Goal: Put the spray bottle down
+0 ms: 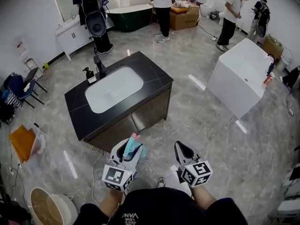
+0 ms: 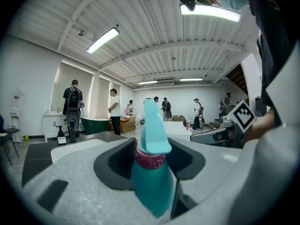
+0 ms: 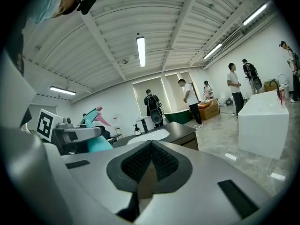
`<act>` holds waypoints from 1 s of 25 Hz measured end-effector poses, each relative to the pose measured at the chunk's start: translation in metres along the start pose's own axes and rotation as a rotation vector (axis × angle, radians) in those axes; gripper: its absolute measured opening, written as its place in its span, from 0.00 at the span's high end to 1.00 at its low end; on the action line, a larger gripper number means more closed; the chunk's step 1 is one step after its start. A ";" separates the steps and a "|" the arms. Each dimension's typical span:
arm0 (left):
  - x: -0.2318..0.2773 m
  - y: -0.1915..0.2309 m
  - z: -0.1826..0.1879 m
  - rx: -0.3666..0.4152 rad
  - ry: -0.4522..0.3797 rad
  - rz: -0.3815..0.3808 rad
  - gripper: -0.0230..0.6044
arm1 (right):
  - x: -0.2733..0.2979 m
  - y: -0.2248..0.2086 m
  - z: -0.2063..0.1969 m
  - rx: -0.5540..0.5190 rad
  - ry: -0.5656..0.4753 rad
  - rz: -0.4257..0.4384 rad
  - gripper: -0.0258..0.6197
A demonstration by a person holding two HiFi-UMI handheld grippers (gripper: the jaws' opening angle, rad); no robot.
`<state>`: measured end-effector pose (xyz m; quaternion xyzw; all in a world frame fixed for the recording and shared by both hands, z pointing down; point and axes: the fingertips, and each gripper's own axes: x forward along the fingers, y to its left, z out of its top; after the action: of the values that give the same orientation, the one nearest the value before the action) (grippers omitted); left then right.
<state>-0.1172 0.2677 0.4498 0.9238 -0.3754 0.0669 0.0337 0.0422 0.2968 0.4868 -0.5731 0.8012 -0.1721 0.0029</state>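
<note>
Spray bottle, teal body, dark pink collar, pink trigger, is clamped in the left gripper. The left gripper view shows both jaws pressed on the bottle about its neck and shoulder, spray head sticking out past the jaw tips, body back toward the camera. The bottle is in the air over the floor, in front of the near edge of the desk, apart from it, resting on nothing. Right gripper is just beside the left one, about level with it, jaws closed tip to tip with nothing between them, confirmed in the right gripper view; the bottle and left gripper show at that view's left. Both grippers point toward the desk, tilted slightly down. The desk is a black-topped island with a white sink basin set in it, a black faucet and a soap dispenser at its far left corner. White bathtub is off to the right, well apart; green bathtub is at the back wall. Several people stand in the background.
</note>
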 end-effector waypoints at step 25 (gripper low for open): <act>0.120 0.077 0.007 -0.018 0.023 -0.051 0.66 | 0.102 -0.072 0.032 0.029 0.004 -0.067 0.96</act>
<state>-0.0851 0.1297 0.4612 0.9319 -0.3519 0.0735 0.0479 0.0792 0.1737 0.4966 -0.5994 0.7788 -0.1850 0.0039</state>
